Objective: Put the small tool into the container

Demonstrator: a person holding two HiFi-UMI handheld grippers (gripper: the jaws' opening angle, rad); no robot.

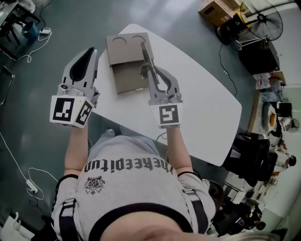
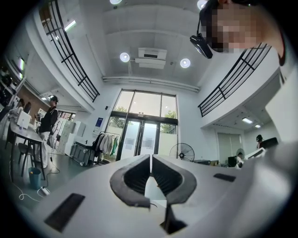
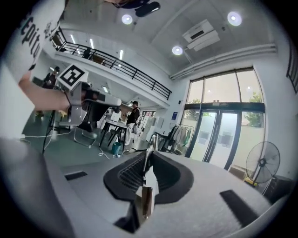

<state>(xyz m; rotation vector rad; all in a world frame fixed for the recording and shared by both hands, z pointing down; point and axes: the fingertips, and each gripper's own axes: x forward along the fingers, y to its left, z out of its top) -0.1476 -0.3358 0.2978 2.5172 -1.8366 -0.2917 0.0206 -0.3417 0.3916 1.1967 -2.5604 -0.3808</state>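
Note:
My right gripper (image 1: 143, 44) reaches over the white table (image 1: 207, 103), its jaws above the brown cardboard container (image 1: 123, 59). In the right gripper view the right gripper (image 3: 148, 155) is shut on the small tool (image 3: 145, 197), a thin flat metal strip standing on edge between the ribbed pads. The camera there looks up into the room, so the container is hidden. My left gripper (image 1: 90, 50) hangs to the left of the table, over the floor. In its own view the left gripper (image 2: 150, 160) is shut, tips touching, with nothing between them.
The container has two round hollows at its far end and a deeper recess nearer me. Cables (image 1: 28, 179) lie on the floor at left. A standing fan (image 1: 261, 21), a cardboard box (image 1: 217, 10) and cluttered chairs (image 1: 256, 155) stand to the right.

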